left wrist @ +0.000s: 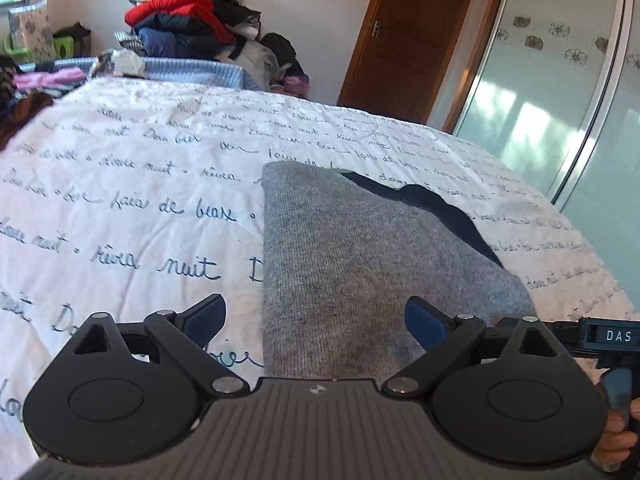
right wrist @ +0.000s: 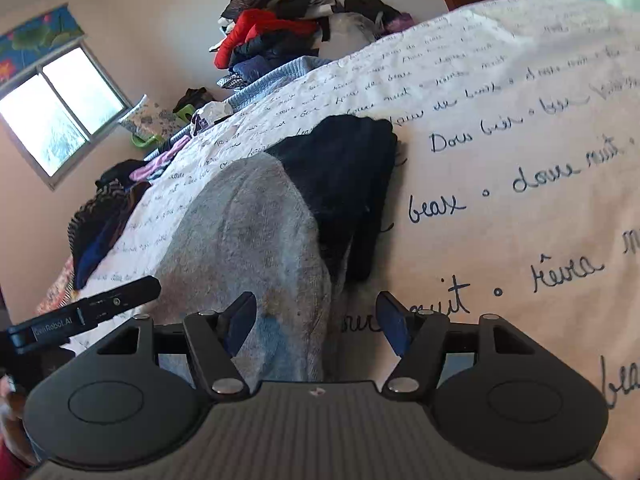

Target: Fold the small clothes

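Observation:
A small grey knit garment (left wrist: 360,260) with a dark navy part (left wrist: 440,208) lies flat on the white bedspread (left wrist: 140,160) printed with handwriting. My left gripper (left wrist: 314,320) is open just above the garment's near end, its left finger over bare bedspread and its right finger over the grey cloth. In the right wrist view the same grey garment (right wrist: 248,232) and its navy part (right wrist: 344,172) run away from me. My right gripper (right wrist: 316,322) is open over the garment's near edge. No pad presses on the cloth.
A heap of clothes (left wrist: 188,20) with a red jacket rises behind the bed's far edge, beside a blue knit blanket (left wrist: 192,68). More garments (right wrist: 104,216) lie along the bed's left side. A wooden door (left wrist: 412,32) and a glass wardrobe front (left wrist: 540,80) stand at the right.

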